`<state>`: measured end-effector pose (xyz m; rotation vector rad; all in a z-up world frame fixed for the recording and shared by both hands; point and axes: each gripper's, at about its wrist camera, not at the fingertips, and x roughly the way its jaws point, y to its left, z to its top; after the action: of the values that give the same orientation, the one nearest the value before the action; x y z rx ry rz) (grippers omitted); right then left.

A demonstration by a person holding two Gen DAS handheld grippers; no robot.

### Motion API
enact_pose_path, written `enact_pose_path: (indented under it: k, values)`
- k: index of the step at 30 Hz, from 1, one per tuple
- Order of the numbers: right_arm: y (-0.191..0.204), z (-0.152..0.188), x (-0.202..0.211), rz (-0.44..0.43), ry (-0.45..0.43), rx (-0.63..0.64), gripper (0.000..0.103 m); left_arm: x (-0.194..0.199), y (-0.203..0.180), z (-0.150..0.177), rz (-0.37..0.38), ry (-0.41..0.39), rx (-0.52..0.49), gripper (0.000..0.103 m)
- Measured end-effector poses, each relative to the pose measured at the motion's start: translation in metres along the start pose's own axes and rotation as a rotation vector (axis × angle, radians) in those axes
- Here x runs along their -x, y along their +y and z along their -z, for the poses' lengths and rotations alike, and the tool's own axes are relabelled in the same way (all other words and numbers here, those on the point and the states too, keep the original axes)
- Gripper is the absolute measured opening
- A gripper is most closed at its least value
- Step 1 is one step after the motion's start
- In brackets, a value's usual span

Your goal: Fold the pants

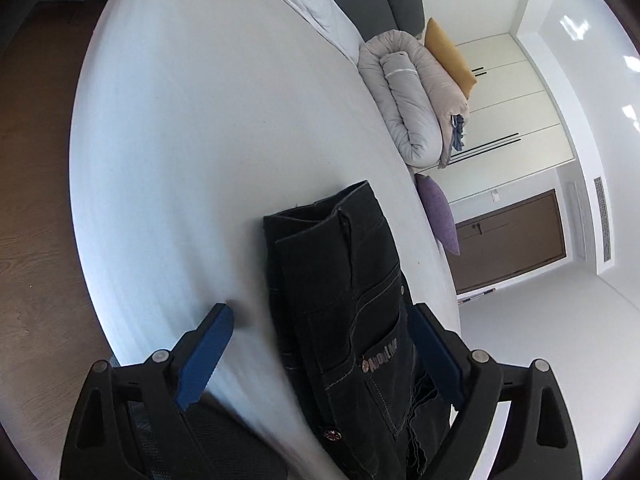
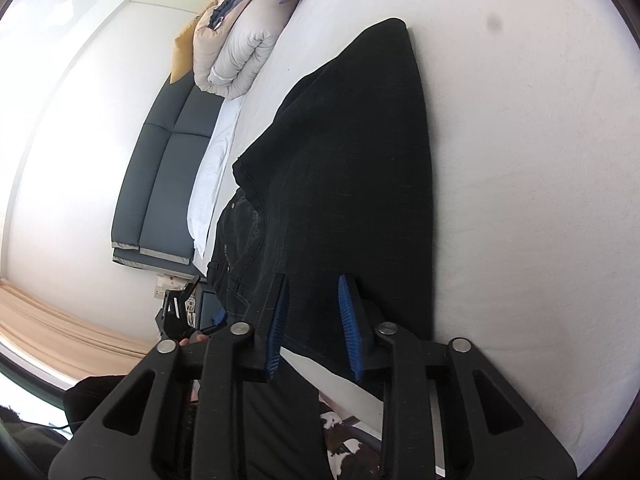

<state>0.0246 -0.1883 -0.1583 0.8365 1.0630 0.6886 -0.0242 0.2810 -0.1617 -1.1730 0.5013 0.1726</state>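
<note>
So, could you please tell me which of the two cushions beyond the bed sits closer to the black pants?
The purple cushion: it lies just past the pants, while the mustard-yellow cushion sits farther off behind the rolled duvet.

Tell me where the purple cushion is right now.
The purple cushion sits at the bed's far edge, right of centre in the left wrist view, between the rolled duvet and the black pants.
</note>
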Motion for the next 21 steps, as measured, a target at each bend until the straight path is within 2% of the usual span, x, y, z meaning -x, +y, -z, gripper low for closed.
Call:
enact_pose_path:
  k: [2, 3, 6, 7, 8, 9, 13, 17, 21]
  values:
    - [0.006, 0.000, -0.003, -0.033, -0.006, 0.007, 0.050, -0.010, 0.001, -0.003, 0.008, 0.017, 0.010, 0.097]
    - [0.008, -0.001, -0.003, -0.033, -0.005, 0.011, 0.053, -0.012, 0.002, -0.006, 0.021, 0.013, 0.026, 0.099]
    - [0.012, -0.003, -0.002, -0.040, 0.003, 0.016, 0.053, -0.007, 0.001, -0.013, 0.041, 0.008, 0.051, 0.100]
    - [0.013, -0.004, -0.001, -0.056, 0.000, 0.009, 0.053, -0.006, -0.001, -0.015, 0.055, 0.006, 0.044, 0.097]
    - [0.014, -0.005, 0.001, -0.072, -0.002, 0.004, 0.053, -0.003, -0.005, -0.016, 0.060, 0.006, 0.034, 0.088]
    - [0.016, -0.006, 0.002, -0.082, -0.005, 0.004, 0.053, -0.002, -0.008, -0.017, 0.055, 0.010, 0.026, 0.087]
    - [0.024, -0.010, 0.005, -0.078, -0.012, 0.020, 0.053, -0.010, -0.006, -0.012, 0.036, 0.037, 0.007, 0.087]
    - [0.027, -0.008, 0.001, -0.087, 0.004, 0.023, 0.053, -0.014, -0.003, -0.015, 0.059, 0.050, 0.011, 0.087]
    - [0.033, -0.008, -0.003, -0.093, 0.023, 0.037, 0.053, -0.019, 0.002, -0.026, 0.121, 0.059, 0.094, 0.087]
